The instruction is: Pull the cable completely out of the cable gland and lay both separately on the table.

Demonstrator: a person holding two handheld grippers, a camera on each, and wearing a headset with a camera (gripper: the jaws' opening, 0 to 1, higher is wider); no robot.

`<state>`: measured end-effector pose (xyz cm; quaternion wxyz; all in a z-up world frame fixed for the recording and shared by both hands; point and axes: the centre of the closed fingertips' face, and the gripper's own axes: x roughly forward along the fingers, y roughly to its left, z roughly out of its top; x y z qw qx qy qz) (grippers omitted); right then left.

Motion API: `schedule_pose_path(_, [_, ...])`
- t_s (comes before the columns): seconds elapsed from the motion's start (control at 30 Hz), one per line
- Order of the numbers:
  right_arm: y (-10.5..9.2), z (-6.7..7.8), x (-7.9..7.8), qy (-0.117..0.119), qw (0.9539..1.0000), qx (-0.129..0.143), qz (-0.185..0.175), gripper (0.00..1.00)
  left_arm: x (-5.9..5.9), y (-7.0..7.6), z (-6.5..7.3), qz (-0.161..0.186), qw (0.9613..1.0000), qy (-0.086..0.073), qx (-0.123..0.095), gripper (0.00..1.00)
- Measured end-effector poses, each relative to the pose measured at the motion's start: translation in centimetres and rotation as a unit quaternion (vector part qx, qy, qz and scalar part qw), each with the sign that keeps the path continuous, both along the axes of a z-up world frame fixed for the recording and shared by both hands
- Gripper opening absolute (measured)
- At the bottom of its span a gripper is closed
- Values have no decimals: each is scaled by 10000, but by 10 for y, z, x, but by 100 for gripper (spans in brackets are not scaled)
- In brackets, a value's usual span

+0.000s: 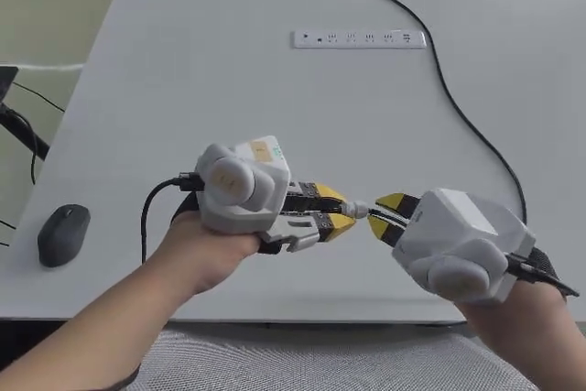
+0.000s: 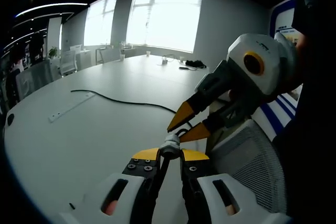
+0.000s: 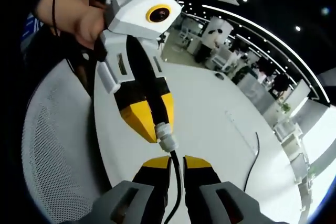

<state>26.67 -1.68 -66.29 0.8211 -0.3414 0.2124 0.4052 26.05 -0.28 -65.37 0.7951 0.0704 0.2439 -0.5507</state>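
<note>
I hold both grippers tip to tip above the white table's (image 1: 275,89) near edge. A small white cable gland (image 1: 359,211) sits between them. My left gripper (image 1: 341,212) is shut on the gland's rear, and in the left gripper view the gland (image 2: 169,142) sticks out just past its yellow tips (image 2: 170,154). A thin black cable (image 3: 177,182) leaves the gland (image 3: 165,135) and runs back between the jaws of my right gripper (image 3: 177,162), which is shut on it. The right gripper (image 1: 385,212) stands a short gap from the gland.
A white power strip (image 1: 359,38) lies at the back of the table, and a long black cord (image 1: 458,107) trails along the right side. A dark mouse (image 1: 62,233) rests at the left edge. A mesh chair seat (image 1: 302,359) is below the front edge.
</note>
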Motion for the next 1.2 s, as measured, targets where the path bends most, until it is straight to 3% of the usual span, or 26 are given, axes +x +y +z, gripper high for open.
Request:
schedule_pose_path(0.23, [1,-2,-1,-14,9999,-67,102,1,0,0,-2,-4,10000,21,16,15])
schedule_pose_path(0.53, [-1,-5,0,91,9999,66,7,0,0,-3,-3,-24,10000,29,32,15])
schedule_pose_path(0.97, [-8,-9,5,249,9989,255,-306,0,4,-6,-4,-30,10000,-2,41,15])
schedule_pose_path(1.2, [-26,-17,10,480,9958,404,-662,0,5,-6,-1,-23,10000,-19,-7,15])
